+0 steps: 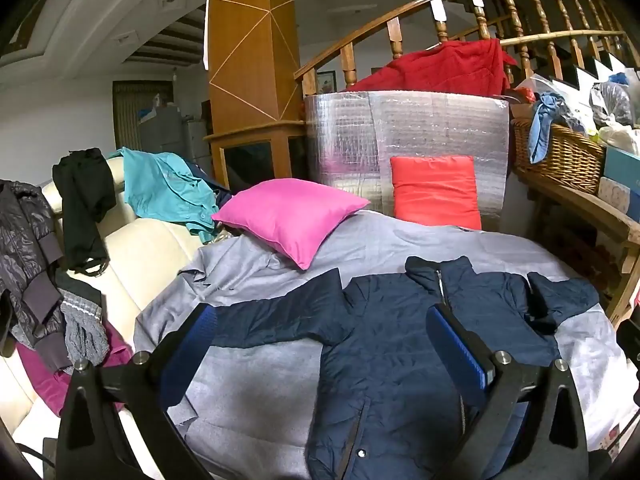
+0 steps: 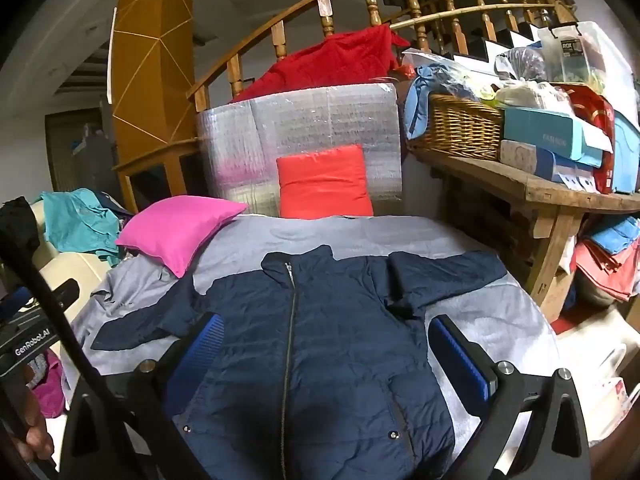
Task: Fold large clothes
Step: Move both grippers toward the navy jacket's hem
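A navy padded zip jacket (image 1: pixel 384 344) lies flat, front up, on a grey sheet (image 1: pixel 256 368). It also shows in the right wrist view (image 2: pixel 320 344). Its left sleeve stretches out sideways and its right sleeve (image 2: pixel 444 276) is bent near the collar. My left gripper (image 1: pixel 320 344) is open and empty, hovering above the jacket's left side. My right gripper (image 2: pixel 326 352) is open and empty, above the jacket's middle. Both have blue pads (image 1: pixel 460 348).
A pink pillow (image 1: pixel 292 216) and a red cushion (image 1: pixel 436 190) lie at the far end of the sheet (image 2: pixel 480 312). A cream sofa (image 1: pixel 136 248) with heaped clothes is on the left. A wooden bench (image 2: pixel 532 196) with a wicker basket (image 2: pixel 460 128) and boxes stands right.
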`<state>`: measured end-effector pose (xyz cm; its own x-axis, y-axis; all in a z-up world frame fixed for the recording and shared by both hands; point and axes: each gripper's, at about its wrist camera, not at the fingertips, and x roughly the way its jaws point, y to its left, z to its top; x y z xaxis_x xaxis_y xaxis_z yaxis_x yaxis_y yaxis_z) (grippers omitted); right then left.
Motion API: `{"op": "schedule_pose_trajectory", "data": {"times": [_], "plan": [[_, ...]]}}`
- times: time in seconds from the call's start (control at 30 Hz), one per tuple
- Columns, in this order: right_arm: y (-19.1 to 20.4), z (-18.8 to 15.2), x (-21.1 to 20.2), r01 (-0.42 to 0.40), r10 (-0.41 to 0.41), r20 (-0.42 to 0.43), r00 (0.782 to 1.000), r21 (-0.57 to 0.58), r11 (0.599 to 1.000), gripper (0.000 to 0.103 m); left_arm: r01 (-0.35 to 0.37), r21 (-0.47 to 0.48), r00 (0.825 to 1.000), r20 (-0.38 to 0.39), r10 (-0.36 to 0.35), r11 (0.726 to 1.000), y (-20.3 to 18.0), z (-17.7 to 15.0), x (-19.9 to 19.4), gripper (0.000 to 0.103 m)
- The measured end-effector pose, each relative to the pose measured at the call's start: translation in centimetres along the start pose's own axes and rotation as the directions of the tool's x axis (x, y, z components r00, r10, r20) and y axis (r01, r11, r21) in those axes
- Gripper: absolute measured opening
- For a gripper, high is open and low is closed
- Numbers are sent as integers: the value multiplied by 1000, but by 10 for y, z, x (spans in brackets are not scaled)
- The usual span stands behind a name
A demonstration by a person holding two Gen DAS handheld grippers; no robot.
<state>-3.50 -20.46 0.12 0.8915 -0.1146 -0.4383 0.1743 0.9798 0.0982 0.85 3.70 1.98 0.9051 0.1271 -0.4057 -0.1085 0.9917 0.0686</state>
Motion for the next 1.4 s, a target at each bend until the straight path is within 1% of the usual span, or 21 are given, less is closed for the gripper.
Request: {"op": "schedule_pose_trajectory", "data": {"times": [0.17, 0.2, 0.3, 0.33, 0.5, 0.53, 0.57, 0.73, 0.9, 1.27, 1.4], "plan": [[-1, 0, 5, 6, -6, -9, 1000, 0, 1000, 103, 1, 1, 1000, -8, -1, 1000, 2, 0, 8, 103], [-1, 0, 6, 6, -6, -11, 1000, 0, 1000, 103, 1, 2, 1000, -5, -1, 1000, -2, -7, 5, 103], [1, 0, 11, 11, -11, -16, 1000, -3, 1000, 103, 2, -1, 1000, -8, -2, 1000, 0, -6, 8, 103], [8, 2, 9, 12, -12, -16, 1000, -3, 1000, 103, 1, -1, 1000, -9, -1, 1000, 0, -6, 9, 103], [8, 5, 16, 19, -19, -20, 1000, -6, 1000, 103, -3, 0, 1000, -11, 3, 1000, 2, -5, 16, 103], [8, 6, 19, 20, -20, -23, 1000, -6, 1000, 103, -4, 2, 1000, -10, 4, 1000, -2, -10, 13, 103], [6, 1, 19, 19, -19, -19, 1000, -11, 1000, 103, -3, 2, 1000, -12, 3, 1000, -2, -10, 14, 103], [6, 1, 26, 25, -25, -20, 999, -14, 1000, 103, -2, 2, 1000, -17, 2, 1000, -3, -11, 18, 103], [7, 1, 36, 47, -49, -43, 998, -38, 998, 103, -1, 5, 1000, -21, 1, 1000, -3, -11, 23, 103], [-4, 1, 60, 82, -84, -48, 995, -43, 996, 103, 3, 35, 1000, -22, -3, 999, -20, -6, 38, 103], [-13, 4, 76, 93, -94, -43, 995, -15, 996, 103, 8, 50, 1000, -28, -7, 999, -32, -4, 48, 103]]}}
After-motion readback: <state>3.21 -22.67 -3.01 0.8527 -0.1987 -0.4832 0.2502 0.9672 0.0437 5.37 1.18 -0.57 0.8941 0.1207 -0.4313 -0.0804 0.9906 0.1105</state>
